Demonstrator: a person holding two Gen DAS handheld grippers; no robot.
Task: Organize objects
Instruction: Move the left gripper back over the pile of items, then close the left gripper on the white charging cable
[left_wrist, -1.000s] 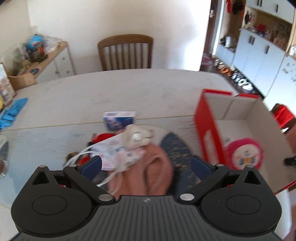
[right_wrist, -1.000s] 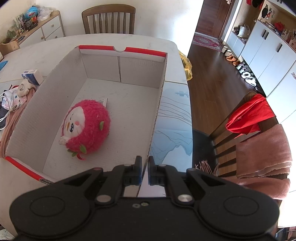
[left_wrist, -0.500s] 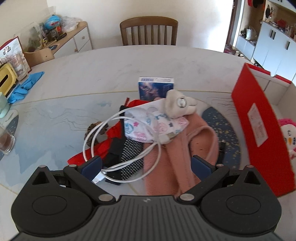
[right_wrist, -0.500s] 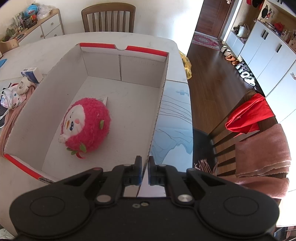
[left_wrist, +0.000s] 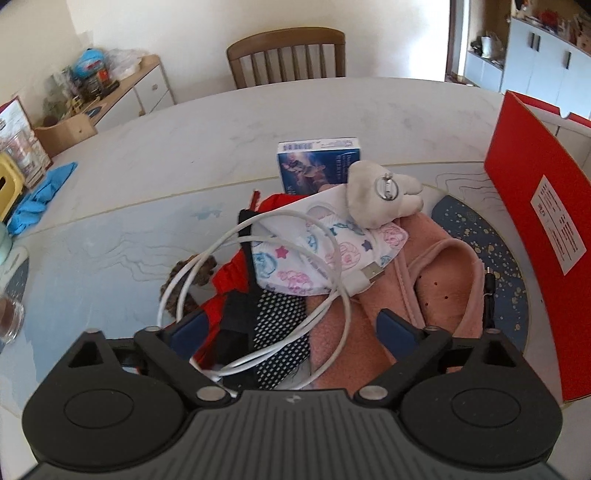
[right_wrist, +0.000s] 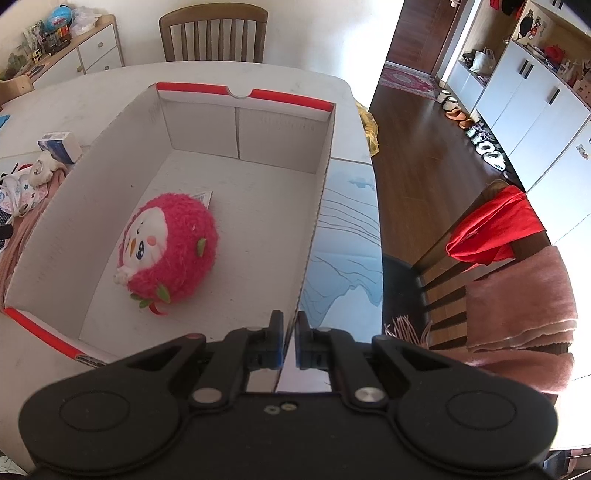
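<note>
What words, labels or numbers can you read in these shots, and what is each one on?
None can be read.
Blue box: white print on its front and top edge, too small and blurred.
Red box: white label with dark lines of print, blurred.
Left gripper: a small pale logo on its body, no letters.
Card under the pink plush toy: mostly hidden, print unreadable.

- The left gripper (left_wrist: 291, 325) hangs over a heap on the counter (left_wrist: 184, 140), its fingers (left_wrist: 190, 326) closing – nothing pressed yet.
- Between them: a white cable (left_wrist: 295, 236), a dotted black cloth (left_wrist: 280, 332), a pink garment (left_wrist: 424, 277).
- A red box (left_wrist: 535, 221) stands just beside the heap.
</note>
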